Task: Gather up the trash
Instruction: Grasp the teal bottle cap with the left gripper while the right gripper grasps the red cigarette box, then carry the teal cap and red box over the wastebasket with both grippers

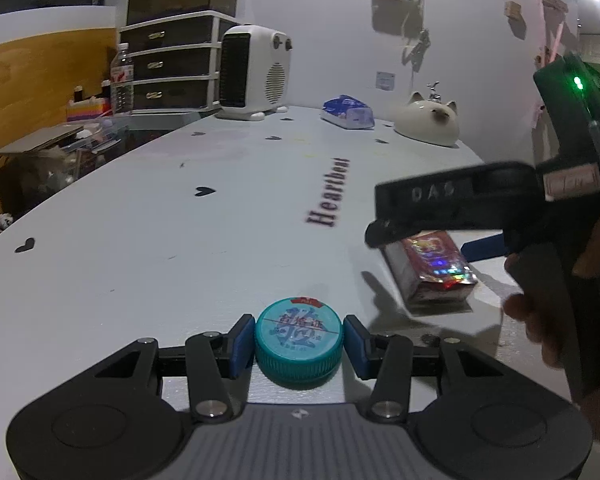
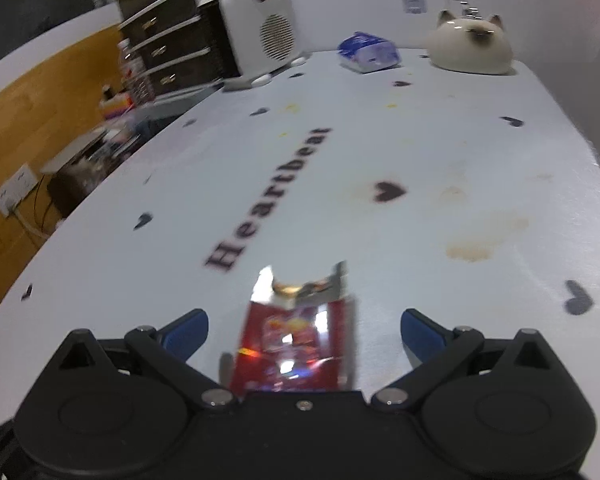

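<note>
- Two pieces of trash in play: teal bottle cap (image 1: 299, 346) on the white table (image 1: 180, 240), close to the near edge, and red foil wrapper (image 2: 296, 344) lying flat a little to its right.
- Left gripper (image 1: 299, 344) clenched on the cap, blue pads (image 1: 239, 343) pressed against its ribbed rim on both sides; cap apparently at, or barely off, the table surface.
- Right gripper (image 2: 303, 334) spread wide, fingers straddling the wrapper with clear gaps either side, nothing grasped.
- Likely step in hand: pinching the wrapper while keeping the cap secure.
- Best done by lowering until the pads sit just above the tabletop, centring over the wrapper's width, then closing slowly so the foil buckles upward between the pads rather than sliding out.
- Worth watching: thin, slick foil, prone to slipping; torn shiny end pointing away, so a grip across the fuller red body probably safer.
- Farther off, near the far edge: white fan heater (image 1: 254, 72), blue tissue pack (image 1: 348, 113), cat-shaped ceramic (image 1: 428, 122); no bin visible in either view.
</note>
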### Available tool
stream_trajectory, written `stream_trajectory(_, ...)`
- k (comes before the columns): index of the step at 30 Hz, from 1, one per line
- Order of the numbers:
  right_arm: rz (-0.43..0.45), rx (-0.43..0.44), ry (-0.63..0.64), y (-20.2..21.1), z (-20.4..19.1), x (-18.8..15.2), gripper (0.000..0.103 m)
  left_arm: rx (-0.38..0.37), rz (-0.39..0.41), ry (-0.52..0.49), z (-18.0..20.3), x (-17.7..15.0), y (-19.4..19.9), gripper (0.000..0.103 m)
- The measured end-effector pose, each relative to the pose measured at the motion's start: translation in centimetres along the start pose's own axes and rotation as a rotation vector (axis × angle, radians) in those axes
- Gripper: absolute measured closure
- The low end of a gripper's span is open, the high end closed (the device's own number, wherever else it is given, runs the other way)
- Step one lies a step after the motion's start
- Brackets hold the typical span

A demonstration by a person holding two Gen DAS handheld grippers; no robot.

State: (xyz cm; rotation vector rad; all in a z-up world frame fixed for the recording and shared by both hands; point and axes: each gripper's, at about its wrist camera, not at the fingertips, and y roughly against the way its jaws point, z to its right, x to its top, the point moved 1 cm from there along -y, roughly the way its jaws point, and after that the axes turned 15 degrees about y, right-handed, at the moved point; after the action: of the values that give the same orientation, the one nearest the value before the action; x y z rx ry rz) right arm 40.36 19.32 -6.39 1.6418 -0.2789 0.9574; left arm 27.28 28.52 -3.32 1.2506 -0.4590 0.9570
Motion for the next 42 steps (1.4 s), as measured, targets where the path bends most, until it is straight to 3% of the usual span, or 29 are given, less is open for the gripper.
stream_trajectory(1, -0.008, -0.007, 0.016, -0.2, -0.3, -0.1, 0.005, 0.0, 0.001, 0.003, -0.1, 0.0, 0.0, 0.054)
stream_trajectory(3, -0.004, -0.063, 0.07, 0.1, -0.9, -0.3, 0.031, 0.001, 0.002, 0.002, -0.1, 0.0, 0.0, 0.054)
stream_trajectory(4, -0.004, -0.083, 0.1, 0.4, -1.2, -0.5, 0.037, 0.002, 0.003, 0.0, 0.0, 0.0, 0.0, 0.054)
stream_trajectory(5, -0.004, -0.086, 0.118, 0.7, -1.1, -0.6, 0.049, 0.004, 0.004, -0.003, 0.0, 0.0, 0.0, 0.054)
stream_trajectory(9, 0.006, -0.035, 0.157, 2.0, -0.4, -1.6, 0.05, 0.003, 0.005, 0.004, -0.1, 0.0, 0.1, 0.054)
stream_trajectory(21, 0.085, -0.003, 0.222, 7.4, 0.8, -5.5, 0.051, 0.027, 0.029, 0.025, 0.2, -0.5, 1.2, 0.054)
stream_trajectory(42, 0.169, -0.053, 0.191, 18.5, 4.0, -12.4, 0.051, -0.047, 0.101, 0.023, 6.4, -5.5, 10.3, 0.054)
